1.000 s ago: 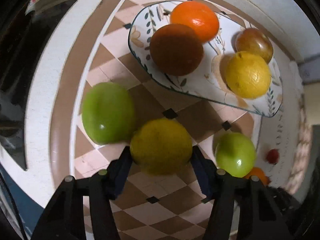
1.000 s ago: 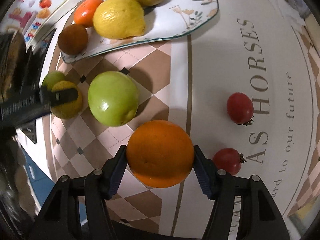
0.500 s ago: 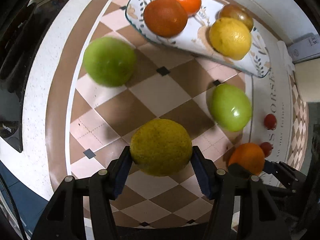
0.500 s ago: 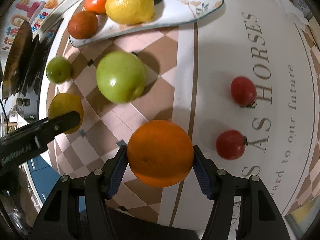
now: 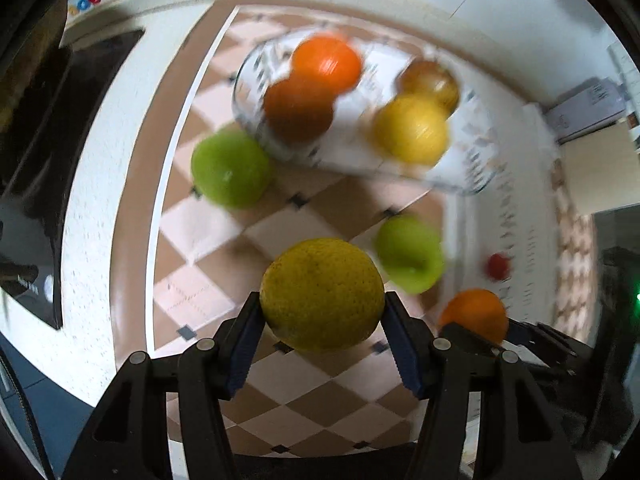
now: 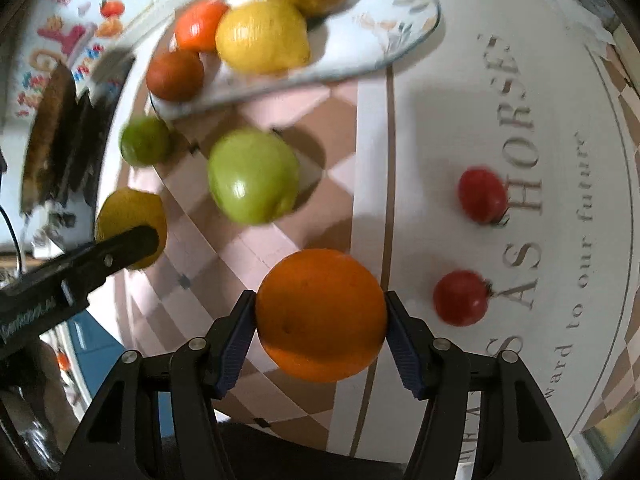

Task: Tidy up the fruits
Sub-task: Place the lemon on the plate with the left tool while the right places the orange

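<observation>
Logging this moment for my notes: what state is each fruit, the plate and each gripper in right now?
Left gripper: shut on yellow-green citrus, held off the table.
Right gripper: shut on orange.
Plate: on the table, holds four fruits, including lemon.
Big green apple: loose on the table.
Small green apple: loose beside the plate.
Two tomatoes: loose on the table.
</observation>
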`<state>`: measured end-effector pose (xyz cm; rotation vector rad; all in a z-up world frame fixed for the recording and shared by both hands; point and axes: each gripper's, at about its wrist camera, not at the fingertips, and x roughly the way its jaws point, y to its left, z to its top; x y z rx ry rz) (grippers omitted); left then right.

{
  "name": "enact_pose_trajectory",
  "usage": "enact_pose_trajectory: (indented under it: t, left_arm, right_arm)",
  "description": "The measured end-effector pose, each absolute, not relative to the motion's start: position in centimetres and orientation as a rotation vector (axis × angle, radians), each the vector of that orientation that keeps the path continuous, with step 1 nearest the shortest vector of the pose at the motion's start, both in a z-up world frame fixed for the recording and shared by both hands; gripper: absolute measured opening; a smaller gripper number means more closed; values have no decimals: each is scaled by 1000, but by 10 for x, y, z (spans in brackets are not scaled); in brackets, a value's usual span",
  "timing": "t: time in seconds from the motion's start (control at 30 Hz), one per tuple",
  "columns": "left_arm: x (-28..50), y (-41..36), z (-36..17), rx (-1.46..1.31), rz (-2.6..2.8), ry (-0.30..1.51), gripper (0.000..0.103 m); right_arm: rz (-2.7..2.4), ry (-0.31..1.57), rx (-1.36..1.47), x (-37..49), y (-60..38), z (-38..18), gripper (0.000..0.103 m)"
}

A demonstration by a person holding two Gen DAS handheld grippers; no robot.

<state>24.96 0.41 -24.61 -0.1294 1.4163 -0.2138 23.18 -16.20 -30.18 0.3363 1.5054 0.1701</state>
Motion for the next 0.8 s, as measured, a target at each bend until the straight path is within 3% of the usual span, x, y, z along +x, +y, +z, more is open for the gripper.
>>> enact_pose_trajectory:
  t: [0.23,0.33,0.57,0.8]
  left_arm:
    - [328,-11,-187,-149,-312,1313,57]
    - [373,-28,-188,-121,-322,1309,57]
    - [471,-67,-234,-19,-315,1457,57]
    - [493,-81,-278,57,-292,1601,57]
  right_arm:
    - [140,1374,483,290,-209,-263,65]
    - [98,1330,517,325,-229,-259,65]
    - [39,1330,520,386,-246,-277,65]
    - [35,1365,476,411,-241,-296,65]
